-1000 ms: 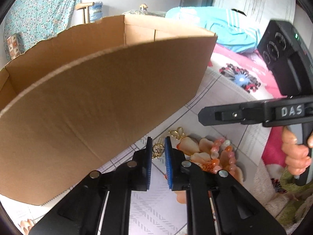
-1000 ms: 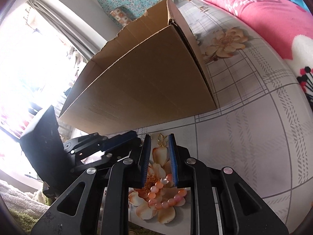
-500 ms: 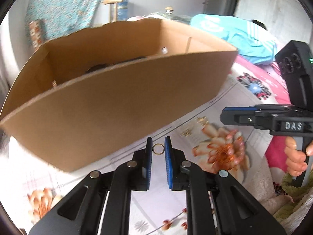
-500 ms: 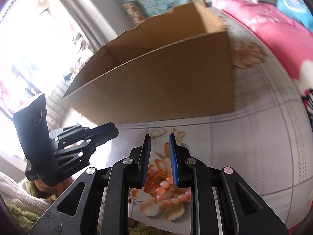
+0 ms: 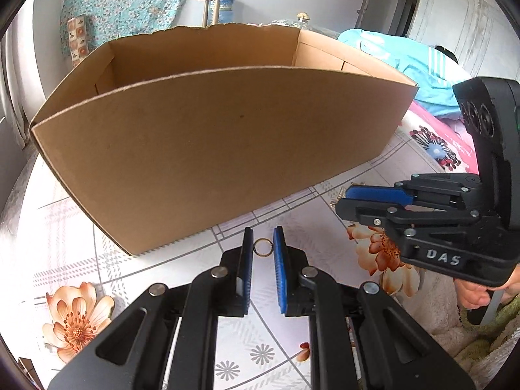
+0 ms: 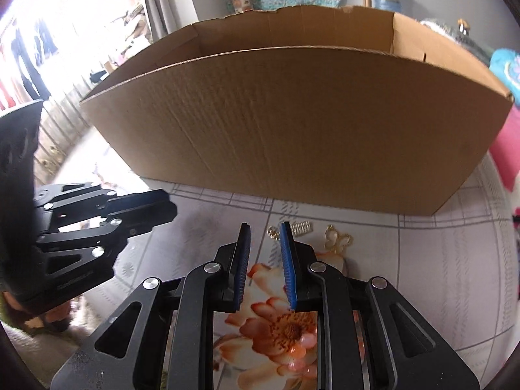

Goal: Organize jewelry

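Narrow jaws of the left gripper [image 5: 262, 245] pinch a small gold ring [image 5: 263, 247], raised before the box [image 5: 227, 149]; carrying looks underway, and next comes lifting over its rim. Right gripper [image 6: 264, 237] hangs parted, empty, above gold pieces [image 6: 302, 227].

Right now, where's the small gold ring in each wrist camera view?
Left wrist view: the small gold ring sits low centre, pinched between the left claw's blue pads.
Right wrist view: not visible; the left claw reaches in from the left edge, seen side-on, and no ring shows at its tip.
Shared landmark: the cardboard box, which fills the upper middle of both views.
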### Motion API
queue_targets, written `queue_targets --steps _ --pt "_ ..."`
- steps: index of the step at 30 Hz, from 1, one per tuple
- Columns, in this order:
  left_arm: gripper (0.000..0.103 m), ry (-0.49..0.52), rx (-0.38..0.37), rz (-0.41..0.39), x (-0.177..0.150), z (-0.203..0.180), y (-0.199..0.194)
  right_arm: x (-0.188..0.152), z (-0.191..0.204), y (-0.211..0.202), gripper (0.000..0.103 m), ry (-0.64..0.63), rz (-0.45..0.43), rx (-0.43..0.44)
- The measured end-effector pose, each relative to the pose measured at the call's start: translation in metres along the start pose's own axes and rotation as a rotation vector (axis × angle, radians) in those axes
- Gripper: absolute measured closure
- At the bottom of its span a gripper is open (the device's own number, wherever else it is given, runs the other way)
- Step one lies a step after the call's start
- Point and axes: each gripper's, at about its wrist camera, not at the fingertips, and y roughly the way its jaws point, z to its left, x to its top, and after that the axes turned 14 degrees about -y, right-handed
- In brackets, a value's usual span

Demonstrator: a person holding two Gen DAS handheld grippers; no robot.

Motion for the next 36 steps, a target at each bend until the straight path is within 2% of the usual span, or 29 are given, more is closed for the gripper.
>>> queue_targets --steps 6,10,11,15,20,24,27,29,34,36 --pt "0.091 -0.017 -0.007 -0.003 -0.002 0.003 -0.001 0.004 0.008 0.008 0.088 -0.038 0.020 -0.066" --pt "0.091 -0.024 -0.013 -0.004 -0.003 0.006 -0.001 0.008 0.018 0.012 0.099 -0.064 0.043 -0.113" --pt "0.091 -0.028 -0.016 -0.004 -0.003 0.007 0.000 0.009 0.020 0.013 0.102 -0.066 0.050 -0.114" --pt "0.091 -0.045 -0.023 -0.006 -0.003 0.011 0.000 0.012 0.023 0.016 0.103 -0.070 0.061 -0.114" --pt "0.091 -0.058 -0.027 -0.013 -0.003 0.014 0.000 0.010 0.027 0.004 0.103 -0.028 0.041 -0.050" --pt "0.091 -0.063 -0.028 -0.012 -0.004 0.013 0.001 0.012 0.028 -0.001 0.103 -0.016 0.032 -0.038" --pt "0.091 -0.064 -0.031 -0.012 -0.004 0.012 0.002 0.008 0.020 0.000 0.097 0.038 0.043 -0.024" --pt "0.091 -0.064 -0.031 -0.014 -0.004 0.012 0.001 0.010 0.014 0.003 0.085 0.060 0.048 -0.034" --pt "0.091 -0.072 -0.029 -0.011 -0.004 0.013 0.002 0.017 0.017 0.015 0.082 0.094 0.075 -0.067" --pt "0.091 -0.077 -0.028 -0.011 -0.004 0.014 0.003 0.021 0.023 0.018 0.082 0.084 0.074 -0.112"
